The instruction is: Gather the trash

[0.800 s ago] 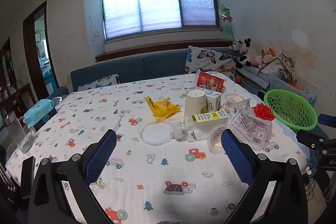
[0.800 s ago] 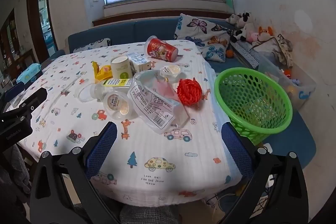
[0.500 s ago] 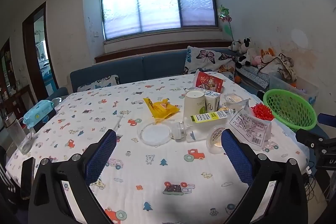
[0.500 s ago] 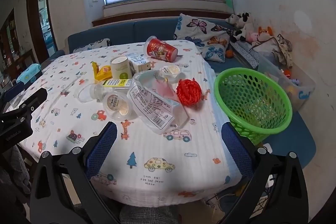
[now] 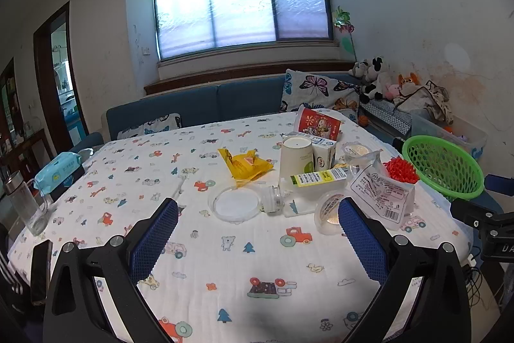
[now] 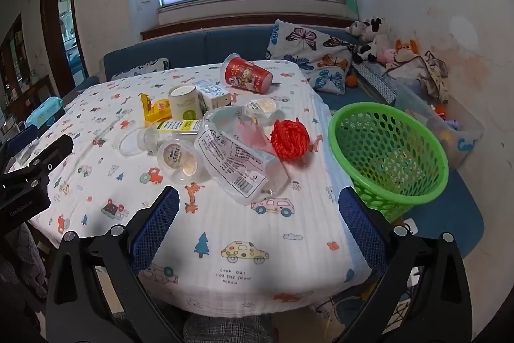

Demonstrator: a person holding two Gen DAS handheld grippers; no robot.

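So basically nothing's collected yet. Both my grippers are just hovering over the near edge of the tabletop [image 6: 244, 233], left gripper [image 5: 257, 233] and right gripper [image 6: 257, 227] with fingers spread wide and nothing between them

All the trash is in one cluster toward the right side of the tabletop: a red printed cup [image 6: 245, 77] lying on its side at the back, an upright white paper cup [image 6: 184, 102] with a small carton [image 6: 213, 95] beside it, a yellow snack wrapper [image 6: 154, 110], a clear plastic bottle [image 5: 308, 188] on its side with a yellow-green label, a clear round lid [image 5: 233, 203], two little sealed plastic tubs [image 6: 180, 161], a big clear plastic bag [image 6: 237, 163] with a barcode, and a red mesh scrubber-looking ball [image 6: 290, 139]

The green basket [image 6: 388, 156] sits just off the right edge of the tabletop. I can see some pale bits through its holes but can't tell whether that's trash inside or stuff behind it. So pretty much the whole pile is left to do

Readable text: the cloth says "LOOK OUT FOR THE SNOW MOON" under a little car, and the other gripper's body reads "GenRobot.AI". Bag and bottle print is too small to make out
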